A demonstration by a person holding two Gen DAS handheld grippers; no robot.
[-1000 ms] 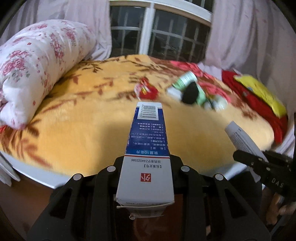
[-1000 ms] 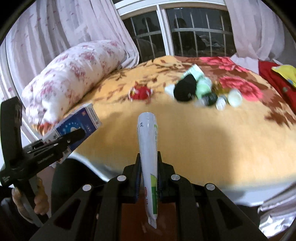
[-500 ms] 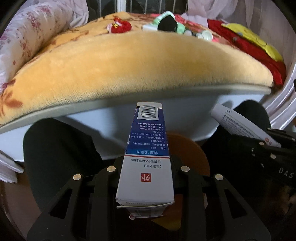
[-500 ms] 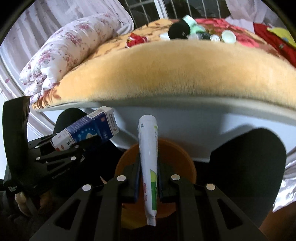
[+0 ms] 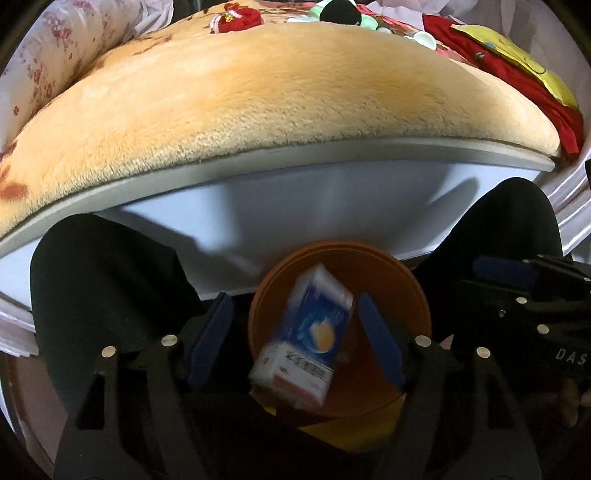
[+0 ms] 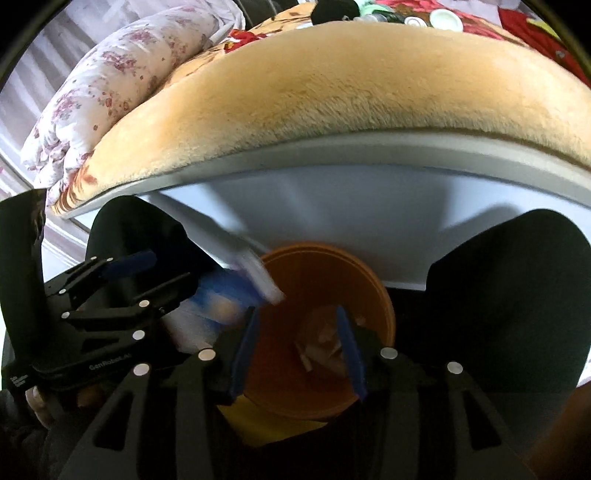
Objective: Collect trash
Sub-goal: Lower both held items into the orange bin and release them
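An orange waste bin [image 5: 406, 295] stands on the floor between a person's knees, below the bed's edge. My left gripper [image 5: 295, 325] hangs over it, jaws opening; the blue-and-white carton [image 5: 310, 339] is loose and blurred between the pads, touching neither, dropping into the bin. My right gripper [image 6: 295, 332] is over the same bin [image 6: 369, 291], jaws opening with nothing between them. The white tube [image 6: 255, 273] is a blur at the bin's left rim, free of the fingers. Paper scraps lie at the bin's bottom. Each gripper shows in the other's view: right [image 5: 517, 291], left [image 6: 147, 273].
The bed with its orange plush blanket [image 5: 295, 110] fills the upper part. At its far side lie a red wrapper [image 5: 236, 16], a black item [image 5: 340, 9] and white caps [image 6: 447, 18]. A flowered pillow [image 6: 122, 85] lies left, red cloth [image 5: 498, 74] right. Black-trousered legs [image 5: 103, 288] flank the bin.
Both grippers sank from above the bed to over the bin. Both then opened: the carton left the left jaws and the tube left the right jaws, both falling toward the bin.
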